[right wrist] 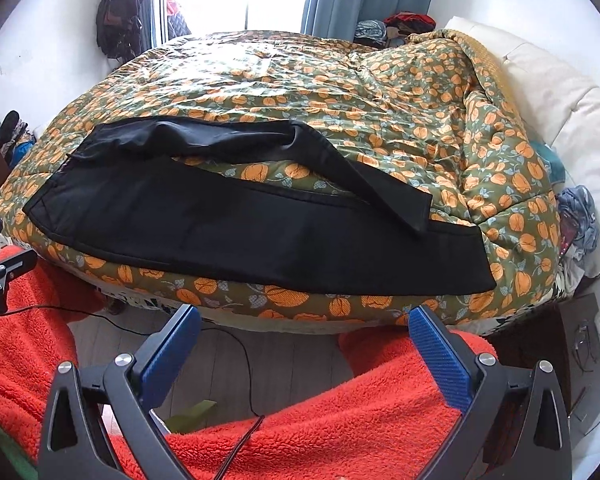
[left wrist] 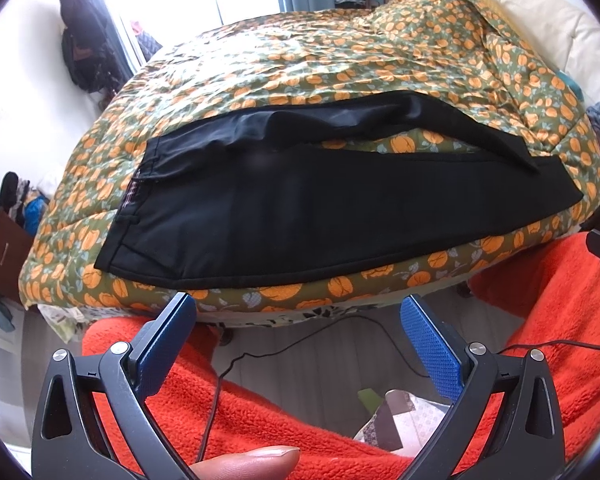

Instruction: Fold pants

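The pants (right wrist: 204, 224) lie across the near edge of the quilt (right wrist: 300, 92), waistband to the left, one leg behind the other. Both grippers hang before the quilt.

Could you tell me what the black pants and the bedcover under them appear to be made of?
The black pants look like a smooth, thin woven fabric, matte with a faint sheen on the wrinkled upper leg. The bedcover looks like a padded quilted cotton or polyester: puffy stitched panels, printed with an orange pattern on green.

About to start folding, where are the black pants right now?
In both views the black pants lie spread along the near edge of the pumpkin-print quilt, beyond both open tools.
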A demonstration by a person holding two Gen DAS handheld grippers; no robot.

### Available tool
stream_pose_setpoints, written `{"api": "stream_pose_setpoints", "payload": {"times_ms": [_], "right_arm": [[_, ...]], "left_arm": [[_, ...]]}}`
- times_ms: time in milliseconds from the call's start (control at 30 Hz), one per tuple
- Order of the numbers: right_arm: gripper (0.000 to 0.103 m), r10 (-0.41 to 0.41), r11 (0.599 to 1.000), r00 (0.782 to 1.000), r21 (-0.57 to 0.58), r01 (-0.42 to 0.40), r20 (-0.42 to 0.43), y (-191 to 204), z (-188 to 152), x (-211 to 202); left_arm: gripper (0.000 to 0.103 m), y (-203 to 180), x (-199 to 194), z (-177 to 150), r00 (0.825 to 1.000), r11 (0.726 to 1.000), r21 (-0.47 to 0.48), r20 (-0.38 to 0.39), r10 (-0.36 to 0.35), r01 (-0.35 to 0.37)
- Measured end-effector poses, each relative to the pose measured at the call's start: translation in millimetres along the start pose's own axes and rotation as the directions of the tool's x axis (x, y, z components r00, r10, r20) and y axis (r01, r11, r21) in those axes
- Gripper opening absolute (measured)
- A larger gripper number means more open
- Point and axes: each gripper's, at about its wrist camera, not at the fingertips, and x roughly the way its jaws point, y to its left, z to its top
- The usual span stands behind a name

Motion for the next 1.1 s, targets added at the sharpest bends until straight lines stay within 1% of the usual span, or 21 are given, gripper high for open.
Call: {"api": "stream_pose_setpoints", "payload": {"times_ms": [267, 433, 800, 1100], "right_arm": [[0.102, -0.023, 1.000, 1.000, 0.003, 0.023, -0.008, -1.2, -2.0, 3.3], [0.102, -0.077, 0.997, 0.997, -0.006, 0.077, -0.007, 0.2, -3.1, 5.2], [0.102, -0.094, 0.996, 0.995, -0.003, 0.094, -0.017, -0.3, -3.3, 9.1], [0.102, -0.092, 0.996, 0.995, 0.012, 0.092, -0.028, -1.9, -4.9, 10.7]], "left_arm": [[0.102, -1.7, 1.2, -1.2, 1.000, 1.000, 0.005, -0.004, 0.002, -0.002], [0.102, -1.3, 4.0, -3.0, 1.000, 1.000, 0.007, -0.019, -0.003, 0.004], [0.102, 2.5, 6.5, -2.0, 1.000, 1.000, -0.008, -0.026, 0.002, -0.003], [0.102, 4.4, 7.7, -2.4, 1.000, 1.000, -0.010, -0.031, 0.002, -0.003]]}}
